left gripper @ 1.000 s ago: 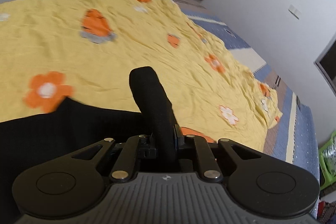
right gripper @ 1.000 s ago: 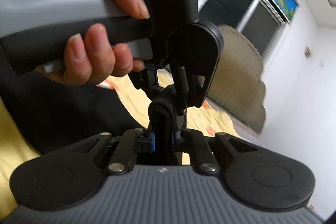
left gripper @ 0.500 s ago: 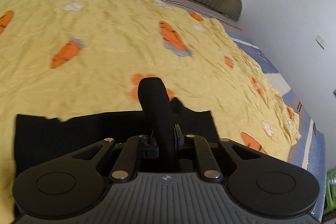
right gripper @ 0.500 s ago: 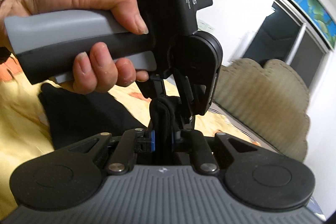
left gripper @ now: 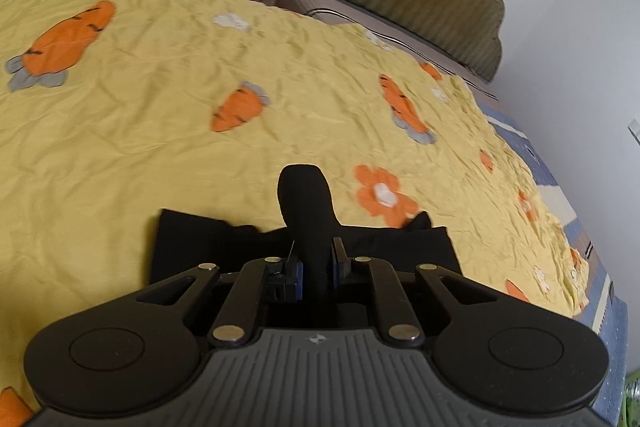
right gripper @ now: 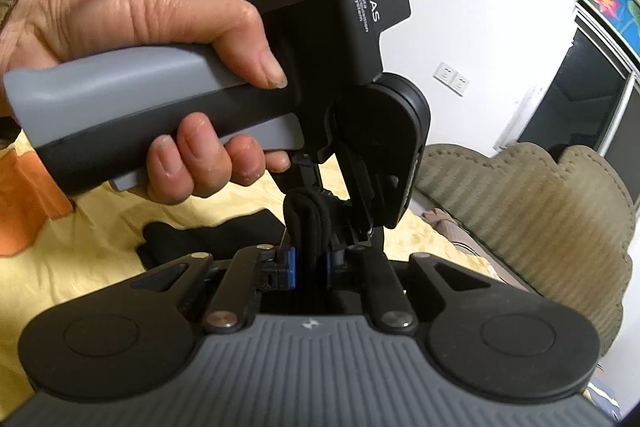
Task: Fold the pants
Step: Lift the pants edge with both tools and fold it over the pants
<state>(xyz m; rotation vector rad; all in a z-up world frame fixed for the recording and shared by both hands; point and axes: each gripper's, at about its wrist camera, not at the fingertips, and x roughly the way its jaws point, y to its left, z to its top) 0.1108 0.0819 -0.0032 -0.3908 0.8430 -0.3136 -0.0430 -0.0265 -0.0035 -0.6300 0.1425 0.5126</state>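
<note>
Both hands have swept sideways across the yellow bedspread, left gripper and right gripper each clamped on the black pants.

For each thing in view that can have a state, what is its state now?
Black fabric pants: partly lifted, rest lying on bed.
Left gripper: shut on a bunched fold of the pants.
Right gripper: shut on a bunched fold of the pants.
Yellow carrot-print bedsheet: spread, wrinkled.
</note>
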